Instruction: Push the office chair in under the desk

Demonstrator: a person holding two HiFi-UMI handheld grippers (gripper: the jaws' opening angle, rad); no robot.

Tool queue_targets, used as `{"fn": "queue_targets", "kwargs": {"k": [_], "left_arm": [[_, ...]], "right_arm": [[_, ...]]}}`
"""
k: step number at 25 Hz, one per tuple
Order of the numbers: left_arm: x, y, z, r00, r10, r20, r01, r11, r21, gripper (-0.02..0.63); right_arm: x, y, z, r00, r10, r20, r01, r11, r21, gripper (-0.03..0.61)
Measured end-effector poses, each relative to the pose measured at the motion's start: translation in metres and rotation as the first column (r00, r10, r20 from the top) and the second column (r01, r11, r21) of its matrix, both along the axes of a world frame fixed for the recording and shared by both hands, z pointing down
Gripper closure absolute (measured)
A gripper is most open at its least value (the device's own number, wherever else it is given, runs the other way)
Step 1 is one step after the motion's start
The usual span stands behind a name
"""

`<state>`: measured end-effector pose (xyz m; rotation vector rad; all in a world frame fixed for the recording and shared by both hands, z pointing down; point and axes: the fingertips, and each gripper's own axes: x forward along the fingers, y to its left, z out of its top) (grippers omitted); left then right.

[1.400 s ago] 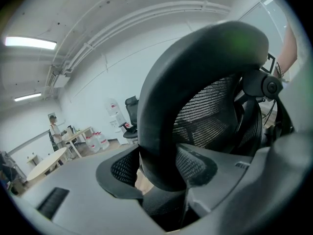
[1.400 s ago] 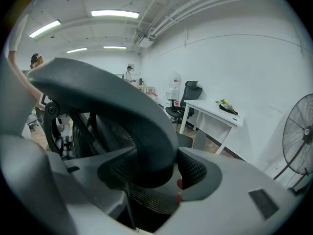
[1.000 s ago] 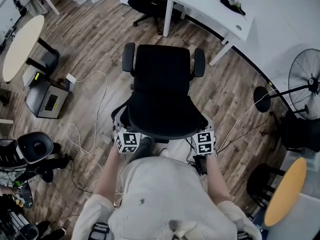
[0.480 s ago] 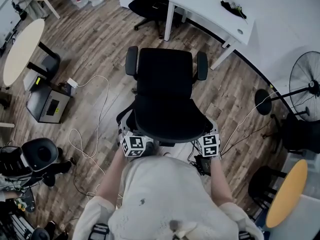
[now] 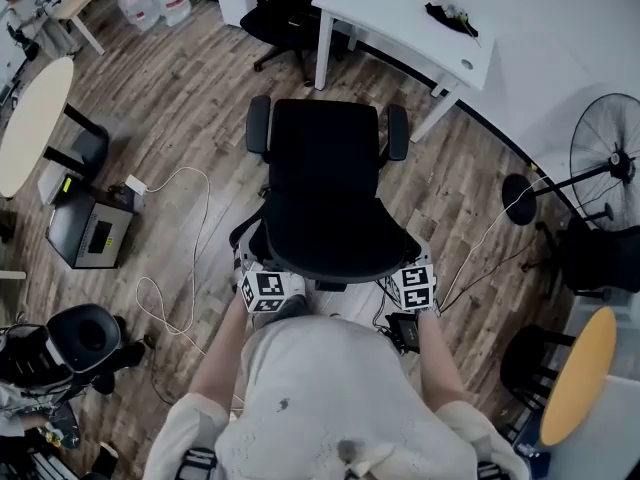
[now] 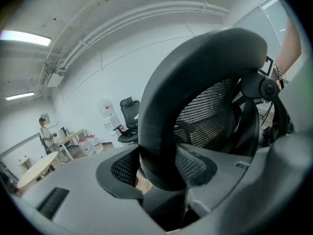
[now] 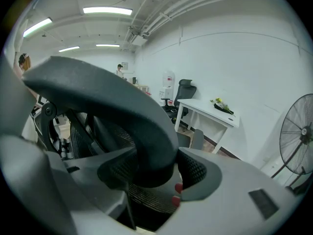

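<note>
The black office chair stands on the wood floor, its seat facing the white desk ahead of it. I stand behind its mesh backrest. My left gripper is shut on the left side of the backrest's top frame, which passes between its jaws in the left gripper view. My right gripper is shut on the right side of the same frame, seen between its jaws in the right gripper view. The desk shows beyond.
A second black chair sits at the desk's far left side. A standing fan is at the right, with cables on the floor at left. A grey box and round tables stand farther left.
The chair has rolled forward toward the desk with both grippers still on its backrest. Floor objects at the left have slid back in the view.
</note>
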<state>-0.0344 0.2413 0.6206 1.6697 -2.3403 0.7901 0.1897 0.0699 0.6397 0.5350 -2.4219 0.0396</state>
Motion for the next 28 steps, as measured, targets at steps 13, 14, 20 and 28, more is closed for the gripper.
{"fn": "queue_targets", "kwargs": {"k": [13, 14, 20, 28], "left_arm": [[-0.048, -0.05, -0.002, 0.998, 0.063, -0.007, -0.064, 0.998, -0.003, 0.37], [-0.052, -0.053, -0.002, 0.998, 0.068, -0.007, -0.068, 0.998, -0.004, 0.37], [-0.078, -0.073, -0.002, 0.995, 0.098, 0.001, -0.098, 0.995, -0.005, 0.37], [-0.112, -0.101, -0.004, 0.99, 0.141, 0.012, -0.141, 0.99, -0.003, 0.37]], "right_arm": [[-0.038, -0.035, -0.004, 0.998, 0.064, 0.0, -0.064, 0.998, 0.001, 0.324], [-0.041, -0.038, -0.004, 0.998, 0.069, 0.0, -0.069, 0.998, -0.001, 0.324], [-0.062, -0.049, -0.004, 0.995, 0.098, -0.004, -0.098, 0.995, -0.003, 0.324], [-0.089, -0.067, -0.004, 0.989, 0.145, -0.002, -0.145, 0.989, -0.006, 0.324]]}}
